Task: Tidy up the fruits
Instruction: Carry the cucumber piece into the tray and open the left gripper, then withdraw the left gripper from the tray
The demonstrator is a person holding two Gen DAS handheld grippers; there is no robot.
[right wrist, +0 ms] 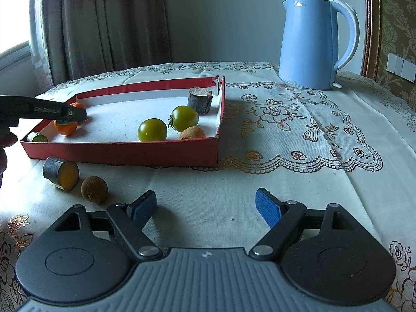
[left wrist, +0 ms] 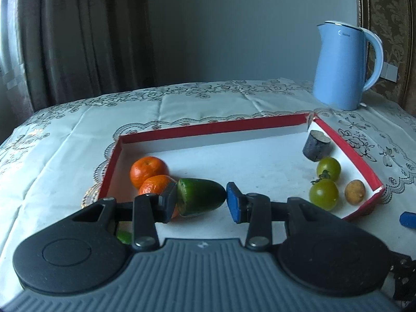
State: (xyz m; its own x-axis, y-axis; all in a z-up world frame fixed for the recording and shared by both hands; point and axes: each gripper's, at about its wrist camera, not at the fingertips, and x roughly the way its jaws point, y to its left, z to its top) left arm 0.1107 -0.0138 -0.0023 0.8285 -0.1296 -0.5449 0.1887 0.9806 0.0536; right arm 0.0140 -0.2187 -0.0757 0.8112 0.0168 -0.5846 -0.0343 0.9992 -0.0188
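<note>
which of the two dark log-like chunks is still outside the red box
The chunk with the orange cut face, lying on its side on the tablecloth before the red box. The other chunk stands upright in the box's far corner.

In the left wrist view, the front orange (left wrist: 156, 186) sits half behind the left gripper's (left wrist: 201, 201) finger and the cucumber piece (left wrist: 201, 197). A green scrap (left wrist: 124, 236) at lower left is mostly covered. A blue object (left wrist: 408, 219) is cut off at the right edge. In the right wrist view, a hand (right wrist: 5, 150) is cropped at the left edge.
</note>
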